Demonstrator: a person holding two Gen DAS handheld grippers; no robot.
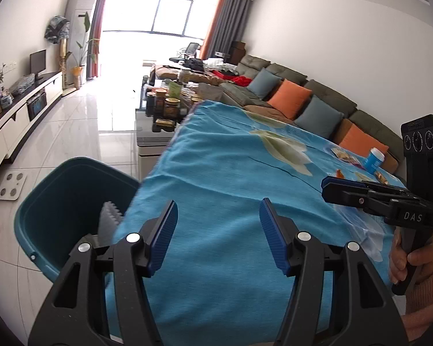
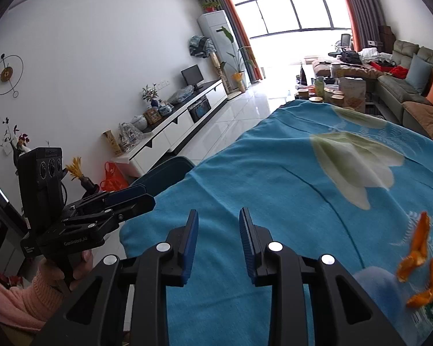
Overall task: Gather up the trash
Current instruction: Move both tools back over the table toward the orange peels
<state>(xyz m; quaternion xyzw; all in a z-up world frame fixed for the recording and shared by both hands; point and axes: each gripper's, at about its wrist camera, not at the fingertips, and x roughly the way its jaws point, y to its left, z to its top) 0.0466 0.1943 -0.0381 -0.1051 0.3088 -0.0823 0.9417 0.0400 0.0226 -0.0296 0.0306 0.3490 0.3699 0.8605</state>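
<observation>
Left hand-held gripper [image 1: 218,232] has its jaws spread wide with nothing between them, hovering over the blue-clothed counter [image 1: 231,173]. Right hand-held gripper [image 2: 218,240] is parted narrower, also empty. Orange peel [image 2: 420,262] lies on the cloth at about 3 o'clock from it. Teal bin [image 1: 57,196] sits off the counter's edge at 9 o'clock, something pale inside, maybe a wrapper.

l gripper [image 1: 218,236] jaws apart, empty | r gripper [image 2: 218,245] narrower gap, empty

Right hand-held gripper [image 2: 218,240] (jaws apart, empty) over blue tablecloth [image 2: 274,190], orange peels [image 2: 421,262] right
</observation>
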